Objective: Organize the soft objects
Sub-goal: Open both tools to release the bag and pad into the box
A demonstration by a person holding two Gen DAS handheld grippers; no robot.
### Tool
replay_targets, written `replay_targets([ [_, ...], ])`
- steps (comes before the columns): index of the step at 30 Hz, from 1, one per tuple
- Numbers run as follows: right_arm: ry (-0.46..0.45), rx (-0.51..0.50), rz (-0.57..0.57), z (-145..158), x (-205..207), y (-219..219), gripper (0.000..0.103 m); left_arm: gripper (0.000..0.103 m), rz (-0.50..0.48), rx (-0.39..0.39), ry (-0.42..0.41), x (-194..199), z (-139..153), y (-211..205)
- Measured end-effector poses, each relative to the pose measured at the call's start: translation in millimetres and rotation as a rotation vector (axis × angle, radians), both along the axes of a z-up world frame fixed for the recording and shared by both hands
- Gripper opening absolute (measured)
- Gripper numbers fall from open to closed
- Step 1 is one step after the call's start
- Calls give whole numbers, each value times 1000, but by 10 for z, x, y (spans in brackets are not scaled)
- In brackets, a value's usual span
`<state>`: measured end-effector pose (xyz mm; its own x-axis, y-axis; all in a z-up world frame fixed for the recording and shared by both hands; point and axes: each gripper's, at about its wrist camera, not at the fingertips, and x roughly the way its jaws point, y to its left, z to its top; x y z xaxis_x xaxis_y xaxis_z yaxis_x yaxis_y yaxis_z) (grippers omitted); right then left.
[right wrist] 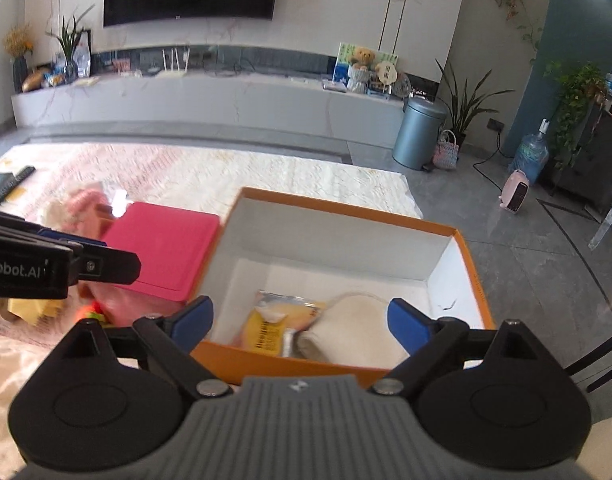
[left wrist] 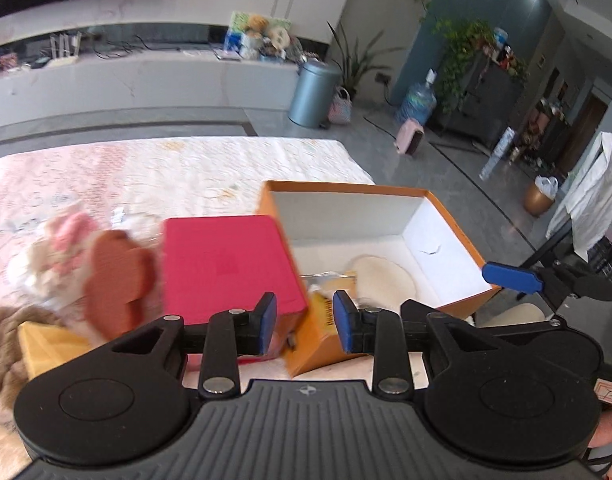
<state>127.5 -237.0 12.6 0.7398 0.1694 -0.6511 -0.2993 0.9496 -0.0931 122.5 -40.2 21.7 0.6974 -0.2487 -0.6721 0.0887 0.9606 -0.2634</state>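
Now: your right tool (right wrist: 301,322) spread wide over orange box (right wrist: 472,272); cream pad (right wrist: 354,334) + yellow packet (right wrist: 266,330) inside. Left tool (left wrist: 305,318) part-open, empty. Pink plush (left wrist: 72,240) at 9 o'clock w/ red box (left wrist: 226,264) between.

Table (right wrist: 314,172) covered with pale pink-and-cream patterned cloth. On it: open orange box (right wrist: 472,276) at right edge; pink box (right wrist: 162,248) touching its left wall; plush toys (left wrist: 66,256), blurred, left of pink box; yellow item (left wrist: 46,340) near front left corner; dark remote (right wrist: 6,188) at far left.
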Motion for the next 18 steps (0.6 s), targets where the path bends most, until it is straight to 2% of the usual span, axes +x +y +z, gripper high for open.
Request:
replay_targets([
  [4,-26,73,-9,-26,-236,170,92,36,43,37,-29,-304,-65,228],
  [9,-49,175,-14,-108,-480,395,92,36,92,38,-32,-612,-226,535],
  [12,-43,202,1,-200,-573,562,90,36,115,49,-25,-734,-327,689],
  [14,-30,215,21,-280,-619,674,85,36,133,63,-27,-836,-383,787],
  [18,-8,206,56,-451,-679,926,81,36,165,92,-18,-967,-493,923],
])
